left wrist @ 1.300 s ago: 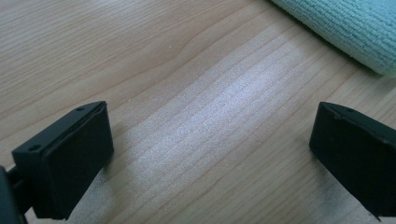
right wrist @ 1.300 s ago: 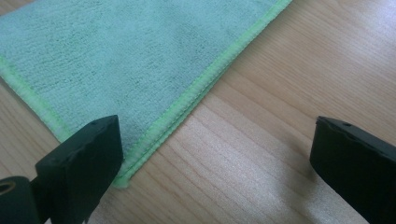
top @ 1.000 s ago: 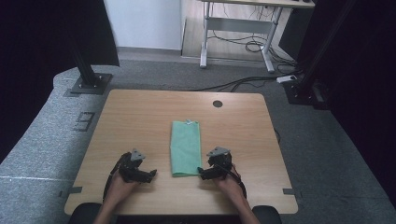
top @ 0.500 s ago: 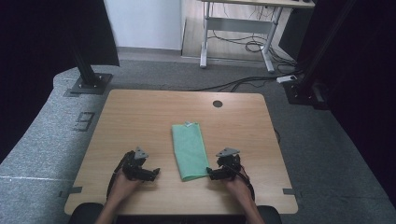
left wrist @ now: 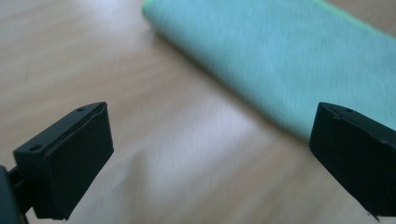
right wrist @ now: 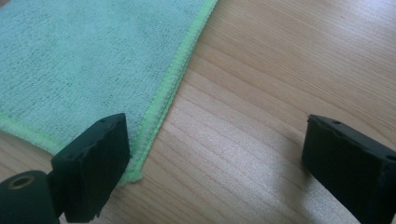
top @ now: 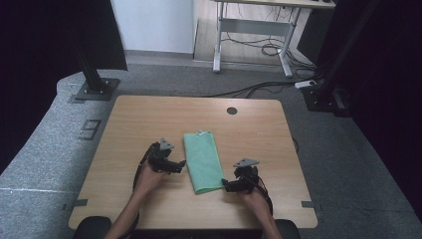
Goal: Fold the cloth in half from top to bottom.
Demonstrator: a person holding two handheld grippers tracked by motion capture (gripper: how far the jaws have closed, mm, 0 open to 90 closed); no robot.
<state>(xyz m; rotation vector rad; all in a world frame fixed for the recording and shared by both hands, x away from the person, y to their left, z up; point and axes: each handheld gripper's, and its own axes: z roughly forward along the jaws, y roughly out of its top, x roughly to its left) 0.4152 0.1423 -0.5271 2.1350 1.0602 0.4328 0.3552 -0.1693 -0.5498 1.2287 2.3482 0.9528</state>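
Note:
A folded green cloth (top: 203, 160) lies flat on the wooden table (top: 259, 134), its long side running away from me, slightly slanted. My left gripper (top: 180, 164) sits just left of the cloth's long edge, open, with bare wood between its jaws and the cloth (left wrist: 299, 70) just ahead. My right gripper (top: 225, 185) is at the cloth's near right corner, open; its left jaw hovers over the stitched corner (right wrist: 140, 158) and its right jaw stands over bare wood. Neither gripper holds anything.
A round cable hole (top: 232, 110) sits near the table's far edge. Beyond the table are a black stand base (top: 94, 88), a desk frame (top: 254, 35) with cables on the floor, and grey carpet.
The cloth has shifted and now lies slanted, its near end further right. The left gripper has moved forward and right to the cloth's edge; the right gripper has drawn back toward me.

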